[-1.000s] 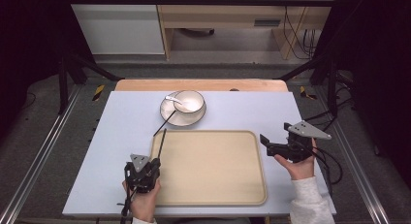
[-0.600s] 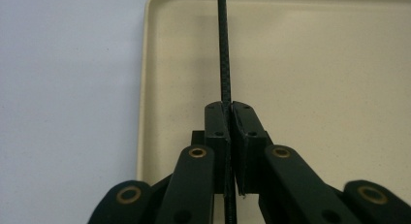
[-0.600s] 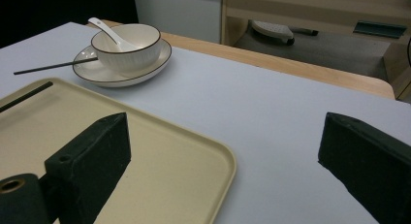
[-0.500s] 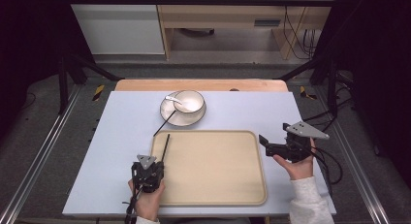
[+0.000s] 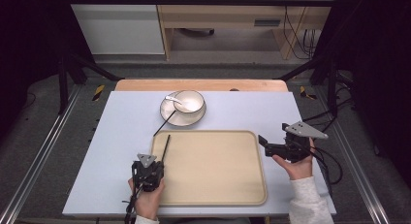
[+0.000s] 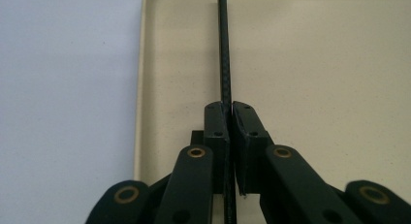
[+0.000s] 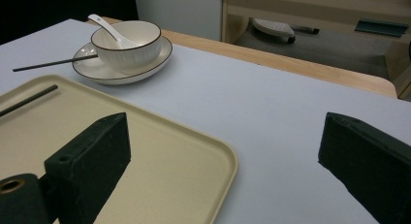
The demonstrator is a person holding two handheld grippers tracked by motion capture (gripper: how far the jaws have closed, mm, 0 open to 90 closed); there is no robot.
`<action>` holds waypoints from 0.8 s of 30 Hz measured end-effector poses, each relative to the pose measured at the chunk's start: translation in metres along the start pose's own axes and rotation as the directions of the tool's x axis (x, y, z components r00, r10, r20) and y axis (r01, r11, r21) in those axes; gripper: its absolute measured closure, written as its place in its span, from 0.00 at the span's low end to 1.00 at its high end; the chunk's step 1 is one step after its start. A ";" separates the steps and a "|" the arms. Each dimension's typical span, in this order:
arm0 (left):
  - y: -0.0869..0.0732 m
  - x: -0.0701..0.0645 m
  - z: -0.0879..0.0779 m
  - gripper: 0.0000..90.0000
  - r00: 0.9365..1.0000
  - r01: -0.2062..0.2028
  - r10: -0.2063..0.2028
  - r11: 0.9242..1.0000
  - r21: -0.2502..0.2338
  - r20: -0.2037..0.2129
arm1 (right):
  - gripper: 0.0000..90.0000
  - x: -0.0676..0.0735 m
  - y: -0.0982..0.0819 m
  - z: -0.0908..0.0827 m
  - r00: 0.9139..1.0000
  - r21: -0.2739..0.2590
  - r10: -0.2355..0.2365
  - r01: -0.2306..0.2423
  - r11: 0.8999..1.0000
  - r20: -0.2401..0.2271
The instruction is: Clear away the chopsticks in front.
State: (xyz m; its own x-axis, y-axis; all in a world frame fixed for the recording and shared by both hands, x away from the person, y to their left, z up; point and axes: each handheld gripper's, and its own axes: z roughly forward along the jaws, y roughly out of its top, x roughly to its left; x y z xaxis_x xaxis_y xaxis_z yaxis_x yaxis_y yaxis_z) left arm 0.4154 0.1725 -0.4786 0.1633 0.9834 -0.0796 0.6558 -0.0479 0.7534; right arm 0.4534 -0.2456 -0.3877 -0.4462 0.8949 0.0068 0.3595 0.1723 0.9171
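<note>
The left tool (image 5: pixel 147 171) is clamped on a thin black chopstick (image 6: pixel 224 64), which runs forward between the closed jaws over the left part of the beige tray (image 5: pixel 218 195). The right tool (image 5: pixel 271 147) hangs with its jaws wide apart and nothing between them, just off the tray's right edge above the bench (image 5: pixel 116 136).

Risks from this position:
- The chopstick is slim and smooth and is held near one end. A slight tilt of the hand could let it pivot or slide out of the pads.
- If released from any height, it could roll toward the tray's raised rim or bounce over it onto the bench.
- A second chopstick (image 5: pixel 165 123) lies propped on the saucer (image 5: pixel 169 118) under the bowl (image 5: pixel 189 101), with a spoon (image 5: pixel 173 99) inside. A careless pull there could shift the saucer or tip the spoon out.
</note>
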 end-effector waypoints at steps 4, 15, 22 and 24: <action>0.002 0.002 -0.002 0.92 1.000 0.009 -0.009 1.000 -0.010 0.015 | 0.05 0.000 0.000 -0.001 1.000 -0.001 0.002 -0.002 1.000 0.001; 0.027 0.018 -0.020 0.75 0.991 -0.053 0.069 0.989 -0.139 0.113 | 0.05 -0.002 0.001 -0.004 1.000 -0.013 0.009 -0.009 1.000 0.005; 0.051 0.030 -0.024 0.62 0.980 -0.076 0.109 0.978 -0.192 0.167 | 0.05 -0.002 0.001 -0.005 1.000 -0.015 0.013 -0.013 1.000 0.006; 0.058 0.034 -0.024 0.58 0.978 -0.084 0.120 0.975 -0.207 0.168 | 0.05 -0.003 0.001 -0.005 1.000 -0.018 0.012 -0.012 1.000 0.008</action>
State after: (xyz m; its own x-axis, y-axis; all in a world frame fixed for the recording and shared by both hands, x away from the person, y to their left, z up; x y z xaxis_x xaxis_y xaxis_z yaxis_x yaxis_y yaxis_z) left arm 0.4416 0.2075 -0.4223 0.3623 0.9270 -0.0972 0.4732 -0.0931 0.8760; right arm 0.4511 -0.2496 -0.3844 -0.4355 0.9001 0.0146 0.3499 0.1543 0.9240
